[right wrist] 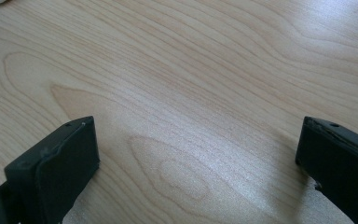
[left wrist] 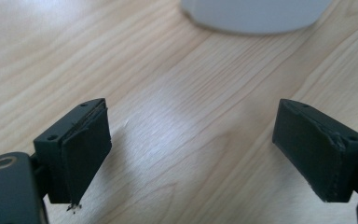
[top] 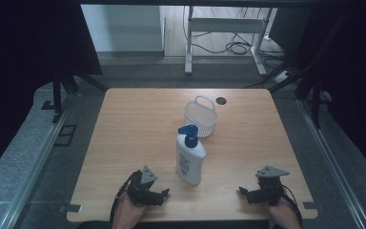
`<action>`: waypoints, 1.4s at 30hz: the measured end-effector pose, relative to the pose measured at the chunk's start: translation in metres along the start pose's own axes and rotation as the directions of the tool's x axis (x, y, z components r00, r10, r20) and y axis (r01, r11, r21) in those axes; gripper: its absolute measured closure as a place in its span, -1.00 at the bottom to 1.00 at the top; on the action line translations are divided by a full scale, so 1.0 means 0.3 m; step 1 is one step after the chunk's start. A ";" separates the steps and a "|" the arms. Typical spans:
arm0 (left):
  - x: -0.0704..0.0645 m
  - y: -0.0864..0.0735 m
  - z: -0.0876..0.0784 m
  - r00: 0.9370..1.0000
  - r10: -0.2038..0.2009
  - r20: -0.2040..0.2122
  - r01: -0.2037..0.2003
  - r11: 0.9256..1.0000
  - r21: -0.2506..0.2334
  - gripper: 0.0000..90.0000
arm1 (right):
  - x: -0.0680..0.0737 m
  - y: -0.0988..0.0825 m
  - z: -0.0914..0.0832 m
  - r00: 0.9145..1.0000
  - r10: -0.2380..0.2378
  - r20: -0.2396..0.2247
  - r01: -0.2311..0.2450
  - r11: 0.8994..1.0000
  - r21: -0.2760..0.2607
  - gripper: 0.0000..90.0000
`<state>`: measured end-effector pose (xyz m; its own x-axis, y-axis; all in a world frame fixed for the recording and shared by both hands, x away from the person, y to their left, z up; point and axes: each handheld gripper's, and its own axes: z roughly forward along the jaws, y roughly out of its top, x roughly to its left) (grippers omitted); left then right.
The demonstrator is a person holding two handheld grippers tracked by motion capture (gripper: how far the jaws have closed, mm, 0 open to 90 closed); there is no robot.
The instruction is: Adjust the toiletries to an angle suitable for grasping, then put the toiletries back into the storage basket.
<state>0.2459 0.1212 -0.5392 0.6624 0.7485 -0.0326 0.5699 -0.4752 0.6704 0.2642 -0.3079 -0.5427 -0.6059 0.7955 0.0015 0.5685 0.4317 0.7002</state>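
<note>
**Bottle stands free between two open grippers**

The white bottle [top: 190,157] with the blue pump stands upright on the table [top: 133,129], near the left gripper [top: 163,194], which is open and holds nothing. The right gripper [top: 242,192] waits open too, farther off. The basket [top: 201,118] sits just behind. Both grippers are near the front edge, with bare wood all around.

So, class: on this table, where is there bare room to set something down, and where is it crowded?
Free: the wide left part of the table, between its left edge and the lotion bottle; the right part, from the bottle and white basket to the right edge. Crowded: the middle, where bottle and basket sit close, and the near edge by the left claw and right claw.
</note>
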 end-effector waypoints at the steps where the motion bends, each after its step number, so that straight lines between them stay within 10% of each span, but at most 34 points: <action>1: 0.002 -0.002 0.004 1.000 0.001 -0.003 -0.001 1.000 0.007 -0.76 | 0.000 0.000 0.000 1.000 0.000 0.000 0.000 1.000 0.000 -1.00; 42: 0.020 -0.018 0.003 0.999 0.027 0.017 -0.027 0.999 -0.021 -0.75 | 0.044 0.038 -0.043 0.995 -0.083 -0.050 0.080 0.994 -0.072 -1.00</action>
<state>0.2472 0.1278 -0.5435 0.6858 0.7273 -0.0273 0.5415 -0.4849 0.6868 0.2555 -0.2978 -0.5254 -0.6782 0.7346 -0.0211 0.4773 0.4621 0.7475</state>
